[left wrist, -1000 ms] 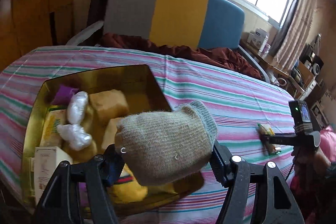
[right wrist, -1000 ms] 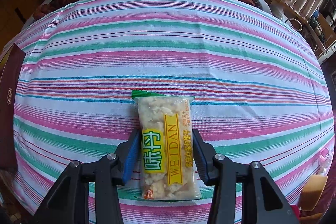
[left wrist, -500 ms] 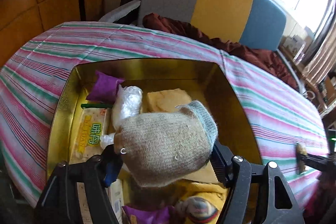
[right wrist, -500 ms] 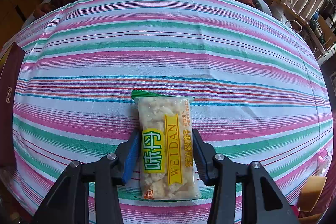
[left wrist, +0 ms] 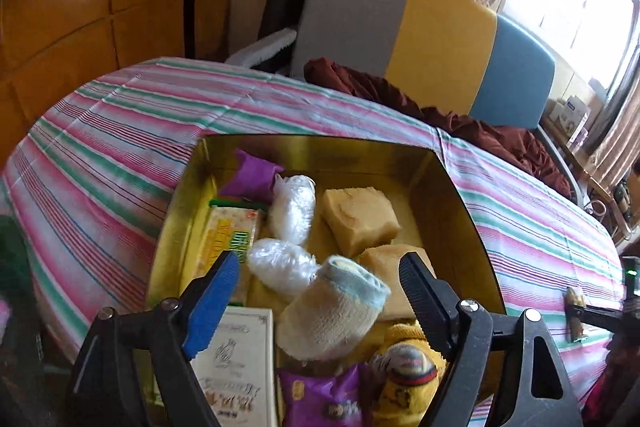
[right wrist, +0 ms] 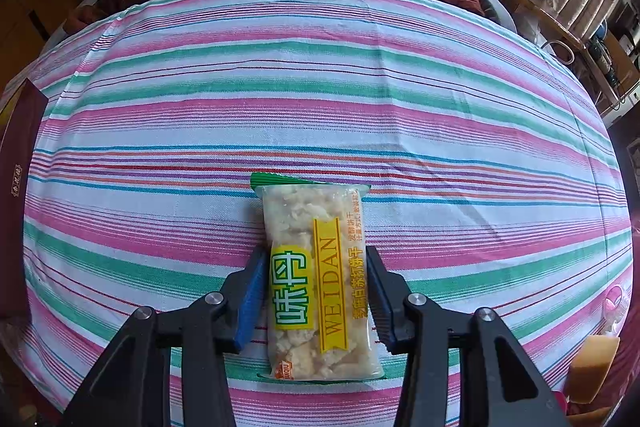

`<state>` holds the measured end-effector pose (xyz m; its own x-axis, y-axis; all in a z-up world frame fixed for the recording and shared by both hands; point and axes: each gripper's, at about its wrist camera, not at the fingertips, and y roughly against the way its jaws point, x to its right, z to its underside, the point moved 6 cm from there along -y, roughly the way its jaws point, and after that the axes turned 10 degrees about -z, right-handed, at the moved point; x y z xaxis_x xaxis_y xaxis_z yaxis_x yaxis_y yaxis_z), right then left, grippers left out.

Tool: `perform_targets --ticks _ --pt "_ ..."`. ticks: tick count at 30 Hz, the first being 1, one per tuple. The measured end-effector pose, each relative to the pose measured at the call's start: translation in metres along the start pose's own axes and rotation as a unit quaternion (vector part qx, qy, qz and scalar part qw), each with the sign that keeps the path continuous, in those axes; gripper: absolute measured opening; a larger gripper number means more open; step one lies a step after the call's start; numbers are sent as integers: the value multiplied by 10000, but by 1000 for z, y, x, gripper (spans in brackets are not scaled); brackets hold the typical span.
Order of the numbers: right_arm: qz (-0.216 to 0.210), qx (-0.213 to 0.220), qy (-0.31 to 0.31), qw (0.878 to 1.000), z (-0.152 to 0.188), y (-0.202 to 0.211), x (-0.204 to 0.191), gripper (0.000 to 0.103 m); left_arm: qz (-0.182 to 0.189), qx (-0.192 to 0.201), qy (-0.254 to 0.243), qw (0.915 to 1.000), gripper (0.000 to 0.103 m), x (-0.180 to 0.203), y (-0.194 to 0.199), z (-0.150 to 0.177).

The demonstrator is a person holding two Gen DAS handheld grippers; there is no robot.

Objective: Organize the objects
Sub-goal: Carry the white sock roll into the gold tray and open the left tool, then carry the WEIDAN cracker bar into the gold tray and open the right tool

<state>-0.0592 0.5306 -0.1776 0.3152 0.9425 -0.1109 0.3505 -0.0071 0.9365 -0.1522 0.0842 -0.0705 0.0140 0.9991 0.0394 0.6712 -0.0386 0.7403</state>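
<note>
1. Gold-coloured metal made up the tin [left wrist: 440, 183], which sat on the striped cloth [left wrist: 120, 131]; inside it lay a purple packet [left wrist: 252, 177], 2 clear plastic bundles [left wrist: 294, 207], 2 tan sponge blocks [left wrist: 358, 219], a biscuit pack [left wrist: 230, 231], a white card box [left wrist: 236, 367] and a yellow soft toy [left wrist: 404, 367].
2. Over the tin, the left gripper [left wrist: 320, 279] had its jaws spread wide, having just been opening; the knitted sock [left wrist: 332, 311] lay between them, touching neither pad, and looked to rest on the things in the tin.
3. On the cloth, well apart from the tin, the right gripper [right wrist: 316, 291] pointed steeply down with its jaws drawn in against both long sides of a snack packet [right wrist: 320, 283] that lay flat; the pads pressed on it.
4. At the right edge of the right wrist view, another tan sponge block [right wrist: 592, 367] showed.
</note>
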Motion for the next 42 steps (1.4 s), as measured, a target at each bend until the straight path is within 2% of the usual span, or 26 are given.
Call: perform_targets --ticks 4,9,12,18,19,21,22,23,25,33,38,42 --pt "-64 79 44 9999 0 6 -7 46 -147 224 -58 9996 83 -15 19 5" --pt "-743 443 16 9963 -5 31 -45 46 -277 398 -55 9988 84 -33 33 9" --pt "-1088 600 555 9907 -11 50 -105 45 -286 483 3 9984 84 -39 38 10" --pt "-1824 693 1617 9673 -22 68 -238 43 -196 520 149 9983 84 -48 44 13" --pt "-1836 669 1752 9649 -22 68 -257 43 -176 520 164 9984 84 -50 45 14" --pt "-1769 628 2005 9615 -24 63 -288 36 -159 521 205 9983 84 -53 47 16" --pt "-1790 678 2083 9592 -27 63 -297 27 -138 505 237 9983 84 -56 47 16" --pt "-1854 646 2123 9573 -30 62 -306 12 -108 491 275 9984 84 -58 47 17" --pt "-1972 528 2105 9560 -37 60 -318 12 -101 495 323 9982 84 -62 47 17" --pt "-1846 300 2246 9563 -41 42 -347 12 -100 455 496 9977 85 -76 43 20" --pt "-1863 284 2318 9544 -31 40 -354 12 -237 505 506 9972 85 -80 43 20" --pt "-1811 377 2323 9549 -17 38 -357 14 -421 585 466 9963 90 -81 47 19"
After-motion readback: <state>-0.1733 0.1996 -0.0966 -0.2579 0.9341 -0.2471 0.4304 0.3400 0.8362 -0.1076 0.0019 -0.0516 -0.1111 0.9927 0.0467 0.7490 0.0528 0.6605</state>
